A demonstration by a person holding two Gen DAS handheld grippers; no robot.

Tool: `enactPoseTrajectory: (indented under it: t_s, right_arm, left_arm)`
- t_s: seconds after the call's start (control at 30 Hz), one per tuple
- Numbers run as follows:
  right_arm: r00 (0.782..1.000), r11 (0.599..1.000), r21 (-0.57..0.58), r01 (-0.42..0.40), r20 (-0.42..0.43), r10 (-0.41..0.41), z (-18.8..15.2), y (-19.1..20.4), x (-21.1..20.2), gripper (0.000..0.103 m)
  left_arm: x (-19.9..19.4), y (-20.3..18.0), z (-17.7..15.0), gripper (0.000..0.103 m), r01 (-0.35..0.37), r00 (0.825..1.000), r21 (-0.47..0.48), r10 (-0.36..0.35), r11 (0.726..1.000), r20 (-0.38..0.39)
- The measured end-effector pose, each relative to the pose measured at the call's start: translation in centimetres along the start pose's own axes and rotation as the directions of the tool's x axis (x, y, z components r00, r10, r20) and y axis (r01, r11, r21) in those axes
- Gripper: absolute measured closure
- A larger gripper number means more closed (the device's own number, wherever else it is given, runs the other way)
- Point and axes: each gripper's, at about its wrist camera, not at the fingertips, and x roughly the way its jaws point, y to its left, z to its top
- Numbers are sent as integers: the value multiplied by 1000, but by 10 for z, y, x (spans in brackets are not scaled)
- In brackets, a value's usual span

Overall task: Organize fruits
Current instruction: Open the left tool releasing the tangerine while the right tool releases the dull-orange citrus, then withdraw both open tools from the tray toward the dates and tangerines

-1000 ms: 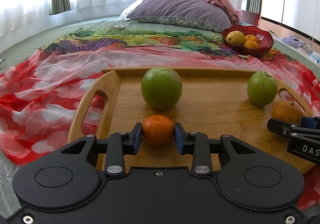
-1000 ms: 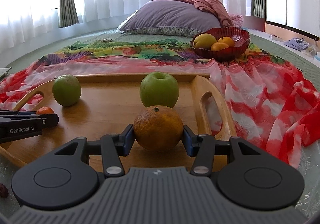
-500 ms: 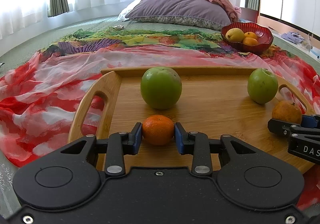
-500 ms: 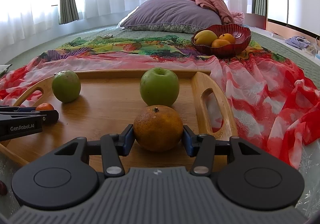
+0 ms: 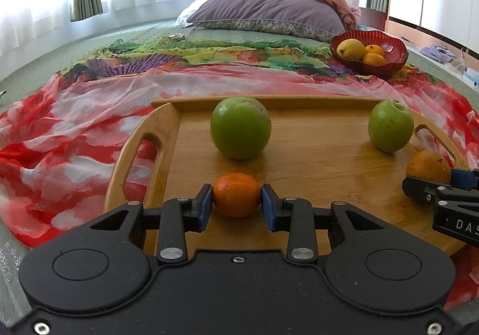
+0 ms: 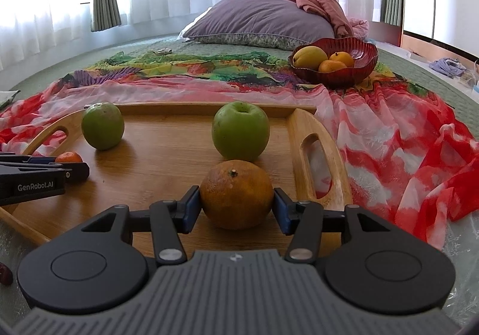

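A: Left wrist view first — what do the left tongs [image 5: 236, 200] have?

B: They are clenched on the small mandarin [image 5: 236, 198], one blue pad on each flank, at the near edge of the wooden tray [image 5: 314, 161]. A green apple [image 5: 240, 127] sits just beyond it on the tray; a second green apple [image 5: 390, 126] lies toward the tray's right handle.

A: And the destination, as you judge it?

B: Probably the red bowl [image 5: 386, 65], which already holds a yellow fruit and two oranges. It rests on the bed well beyond the tray's far right corner, so from these tongs it lies forward and to the right, past both apples.

A: Now the right wrist view.

B: The right tongs [image 6: 236, 206] grasp the big orange [image 6: 236, 194], stem up, by the tray's right handle [image 6: 317, 155], with an apple [image 6: 240, 130] just behind it. The bowl [image 6: 353, 71] lies ahead and slightly right of the tray — nearly straight on.

A: Which hand is nearer?

B: The right, I think: it sits on the bowl's side of the tray. Both fruits are round, so no long axis matters — only the rightward carry, which is longer for the left.
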Motion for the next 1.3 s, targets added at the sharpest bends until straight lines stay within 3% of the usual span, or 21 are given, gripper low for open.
enactPoseTrajectory:
  t_s: [0.07, 0.13, 0.5, 0.93, 1.3]
  right_arm:
    - [1000, 1000, -4, 0, 2, 0, 0, 0, -3, 41]
    - [1000, 1000, -9, 1, 9, -1, 1, 1, -6, 34]
    - [996, 994, -111, 2, 87, 8, -5, 12, -37, 24]
    - [989, 991, -123, -58, 131, 74, -31, 22, -84, 20]
    - [980, 985, -133, -111, 150, 130, -59, 32, -116, 16]
  left_arm:
    - [-4, 0, 0, 66, 13, 1000, 3, -13, 1000, 1]
    - [-11, 0, -2, 54, 14, 1000, 11, -14, 1000, 18]
    - [-61, 4, -8, 32, 64, 994, 15, -65, 998, 85]
    - [-113, 9, -47, 16, 90, 991, -7, -89, 996, 98]
    - [-136, 14, -89, 13, 87, 994, -18, -85, 996, 75]
